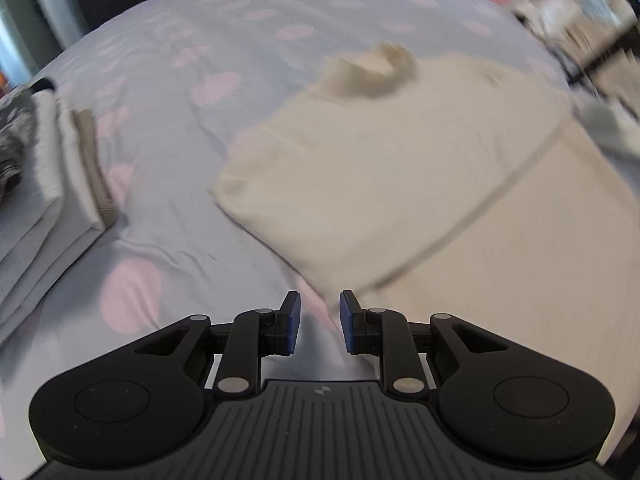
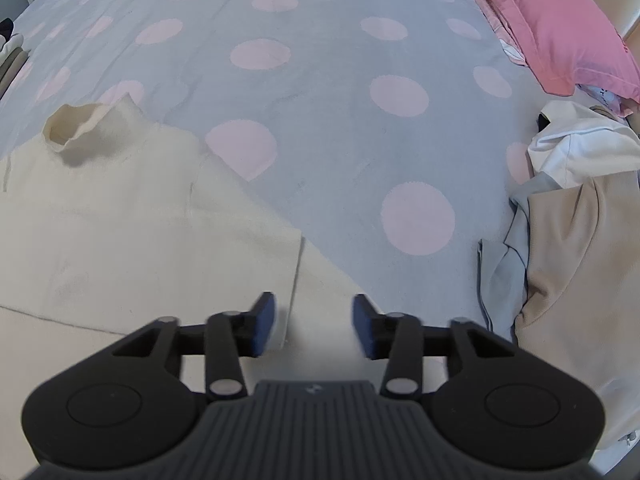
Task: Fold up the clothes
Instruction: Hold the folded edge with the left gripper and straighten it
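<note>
While my left tongs (image 1: 319,322) hung with their blue pads apart and nothing between them, they sat just above the near edge of the cream sweater (image 1: 392,184), over the grey bedspread (image 1: 180,240) with its pink dots. That view was smeared with blur, so fine detail was hard to read. The sweater lay flat on the bed, its roll collar (image 1: 376,72) standing up at the far end and one sleeve folded across the body, the cuff edge (image 1: 492,208) drawing a slanted line over the front. To my left, a stack of folded clothes (image 1: 52,184) rested on the bedspread, well apart from the sweater.

My right tongs (image 2: 314,326) were released too, wider than the left, holding nothing. They hovered over the sweater's near right part, where the folded sleeve's end (image 2: 294,264) ran down between the two pads. From that side the collar (image 2: 80,128) showed at the far left, open and slightly slumped. On the right edge of the bed a heap of unfolded clothes (image 2: 568,232) lay crumpled, beige, pale blue and white pieces mixed together, apart from the sweater. Beyond the heap a pink pillow (image 2: 560,28) rested at the head of the bed.
</note>
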A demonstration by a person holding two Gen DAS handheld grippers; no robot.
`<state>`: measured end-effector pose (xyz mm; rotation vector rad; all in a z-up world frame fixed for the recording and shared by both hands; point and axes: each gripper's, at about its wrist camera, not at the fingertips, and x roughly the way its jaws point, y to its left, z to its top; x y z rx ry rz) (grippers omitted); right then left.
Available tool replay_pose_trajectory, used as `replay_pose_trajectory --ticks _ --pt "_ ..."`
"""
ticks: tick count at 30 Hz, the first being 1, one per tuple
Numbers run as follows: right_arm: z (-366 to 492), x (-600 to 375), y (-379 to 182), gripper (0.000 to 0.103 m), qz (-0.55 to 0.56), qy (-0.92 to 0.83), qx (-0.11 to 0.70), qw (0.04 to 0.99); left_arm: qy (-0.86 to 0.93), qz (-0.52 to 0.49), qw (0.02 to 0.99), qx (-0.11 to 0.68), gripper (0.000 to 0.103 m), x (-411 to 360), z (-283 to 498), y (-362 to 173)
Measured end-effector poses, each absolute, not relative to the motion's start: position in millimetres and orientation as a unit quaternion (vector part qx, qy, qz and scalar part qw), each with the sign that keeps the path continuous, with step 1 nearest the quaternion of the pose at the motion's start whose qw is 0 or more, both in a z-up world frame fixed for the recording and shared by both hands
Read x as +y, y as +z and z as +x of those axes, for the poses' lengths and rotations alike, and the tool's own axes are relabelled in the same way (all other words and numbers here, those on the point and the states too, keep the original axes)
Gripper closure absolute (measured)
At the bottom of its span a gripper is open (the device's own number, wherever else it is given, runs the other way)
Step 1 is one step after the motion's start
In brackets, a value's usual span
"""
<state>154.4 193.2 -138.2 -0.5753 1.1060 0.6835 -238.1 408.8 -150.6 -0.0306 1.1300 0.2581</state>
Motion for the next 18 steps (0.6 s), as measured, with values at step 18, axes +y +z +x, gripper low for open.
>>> replay_pose_trajectory --ticks 18 --pt "148 195 -145 0.049 -0.269 0.327 0.515 0.746 0.152 -0.008 0.831 0.535 0.097 399 -220 -162"
